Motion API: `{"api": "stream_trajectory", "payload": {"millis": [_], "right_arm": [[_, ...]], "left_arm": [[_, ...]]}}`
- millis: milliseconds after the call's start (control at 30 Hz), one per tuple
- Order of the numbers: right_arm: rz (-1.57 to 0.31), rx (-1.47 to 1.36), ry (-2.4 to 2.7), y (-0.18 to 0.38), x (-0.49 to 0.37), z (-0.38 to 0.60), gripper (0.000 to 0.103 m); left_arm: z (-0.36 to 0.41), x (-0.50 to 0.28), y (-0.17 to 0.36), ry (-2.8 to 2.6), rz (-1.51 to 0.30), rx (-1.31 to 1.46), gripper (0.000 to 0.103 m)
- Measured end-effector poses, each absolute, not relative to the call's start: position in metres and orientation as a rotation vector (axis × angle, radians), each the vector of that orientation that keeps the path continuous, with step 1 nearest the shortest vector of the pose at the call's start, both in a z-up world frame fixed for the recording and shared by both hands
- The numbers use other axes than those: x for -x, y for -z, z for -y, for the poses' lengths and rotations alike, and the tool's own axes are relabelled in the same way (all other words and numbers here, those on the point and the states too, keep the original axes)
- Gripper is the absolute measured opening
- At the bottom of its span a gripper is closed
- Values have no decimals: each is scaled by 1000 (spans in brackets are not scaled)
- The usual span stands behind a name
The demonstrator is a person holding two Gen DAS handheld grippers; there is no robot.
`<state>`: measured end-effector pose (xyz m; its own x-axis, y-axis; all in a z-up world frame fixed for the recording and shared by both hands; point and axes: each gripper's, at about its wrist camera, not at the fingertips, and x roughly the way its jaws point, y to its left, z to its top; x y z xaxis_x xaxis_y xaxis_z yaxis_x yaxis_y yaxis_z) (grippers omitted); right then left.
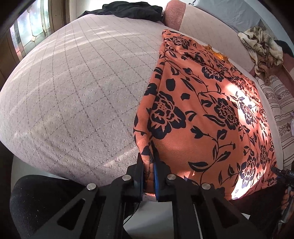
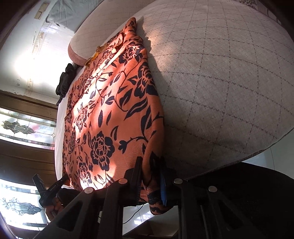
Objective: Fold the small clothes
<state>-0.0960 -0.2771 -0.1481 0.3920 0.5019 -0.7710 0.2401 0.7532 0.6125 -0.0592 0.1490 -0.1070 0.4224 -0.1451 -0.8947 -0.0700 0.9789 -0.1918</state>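
Left wrist view: my left gripper (image 1: 148, 172) points steeply down at the near edge of the bed, fingers nearly together, clamped on the near left corner of the orange floral garment (image 1: 207, 117). Blue pad on the right finger presses the cloth; a thin fold shows between the pads. The garment lies flat on the quilted grey mattress (image 1: 73, 88), taking up the right part of this view, with a sunlit patch on it. Its far end reaches toward the pink bolster (image 1: 174, 14). Black cloth (image 1: 128, 9) lies at the far edge of the mattress. A crumpled beige patterned cloth (image 1: 261, 46) sits far right, off the garment. At the right frame edge my right gripper (image 1: 283, 173) shows at the garment's other near corner.

Right wrist view: my right gripper (image 2: 149, 179) also angles down, jaws drawn in and clamped on the garment's near right corner; cloth bunches between the pads and hangs just below them over the mattress edge. Garment runs away from me to the upper left. My left hand (image 2: 53, 205) holds the other gripper at lower left, by the opposite corner. Window panes (image 2: 27, 126) on the left.
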Motion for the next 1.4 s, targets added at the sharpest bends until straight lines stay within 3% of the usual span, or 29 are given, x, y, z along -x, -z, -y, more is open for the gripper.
{"api": "stream_trajectory", "payload": {"millis": [300, 400, 467, 1167, 1400], "right_arm": [[-1226, -730, -208, 152, 84, 269, 25], [-1227, -713, -205, 151, 84, 269, 19], [-1222, -708, -213, 149, 84, 269, 9], [-1029, -875, -328, 106, 73, 286, 8], [-1074, -929, -319, 137, 65, 288, 8]], "left_arm": [[-147, 58, 112, 43, -1127, 217, 13], [-146, 58, 110, 58, -1128, 200, 8], [-145, 59, 106, 60, -1115, 200, 7], [-146, 57, 36, 142, -906, 297, 7], [-141, 44, 71, 103, -1013, 265, 7]]}}
